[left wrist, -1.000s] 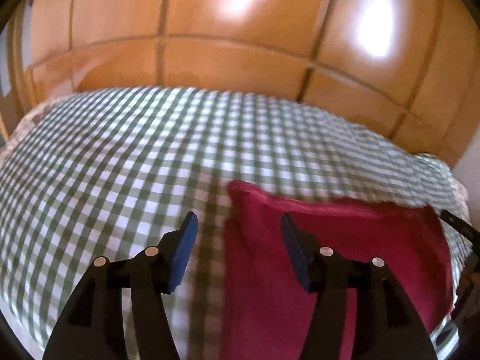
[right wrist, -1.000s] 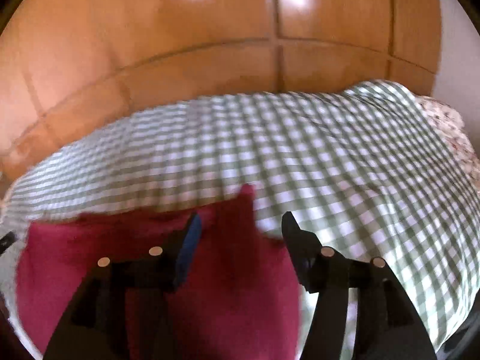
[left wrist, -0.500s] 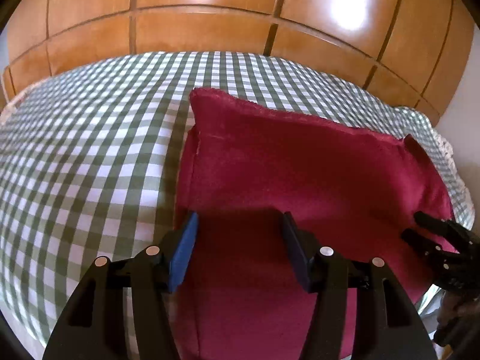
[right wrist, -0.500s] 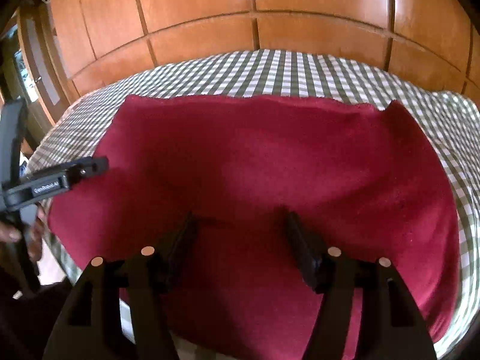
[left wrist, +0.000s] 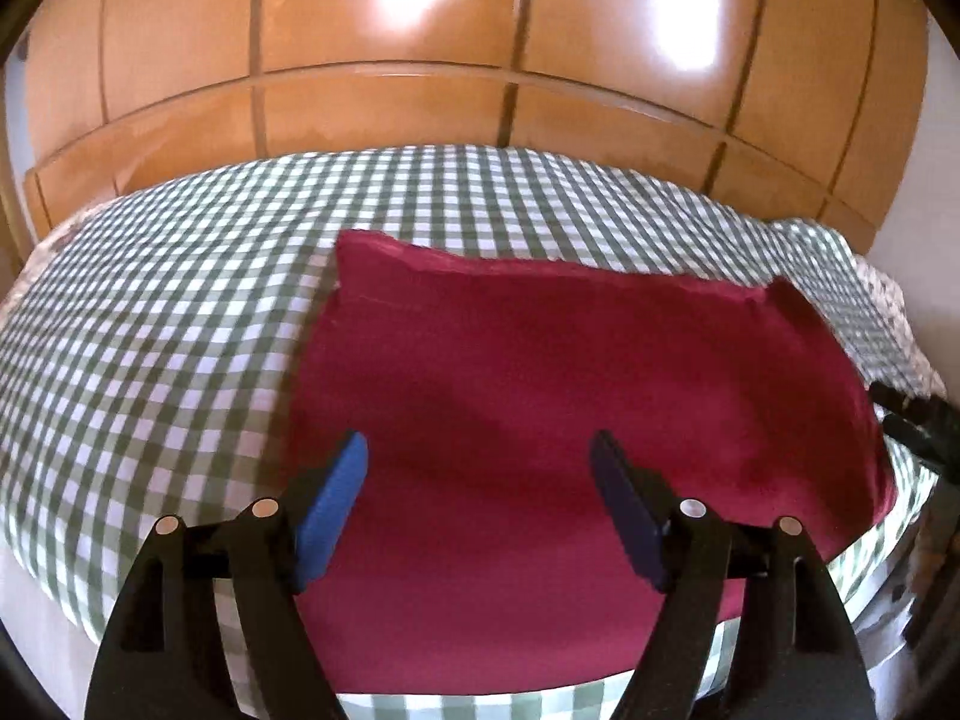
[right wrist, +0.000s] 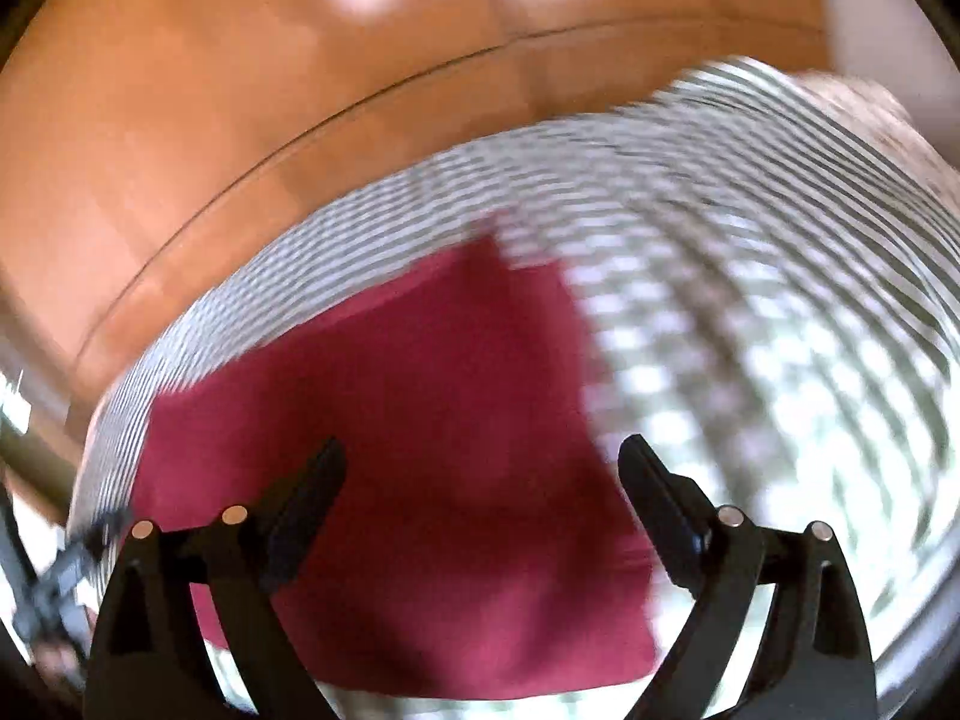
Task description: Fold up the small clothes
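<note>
Left wrist view: the left gripper (left wrist: 479, 456) hovers over the near part of a red cloth (left wrist: 540, 420), fingers spread wide and empty. The cloth lies flat on a green checked bedspread (left wrist: 150, 330), bare bedspread to its left and beyond. Wooden panels (left wrist: 384, 114) stand behind.

Right wrist view, blurred: the right gripper (right wrist: 483, 474) hangs with fingers wide and empty above the cloth's (right wrist: 390, 450) right edge; open bedspread (right wrist: 750, 330) spreads rightward.

Left gripper (left wrist: 479, 468): black angular arms, round silver screws behind the fingers, blue pads (left wrist: 336, 495) inside them; right gripper (right wrist: 482, 474): black arms, silver screws, dark pads
</note>
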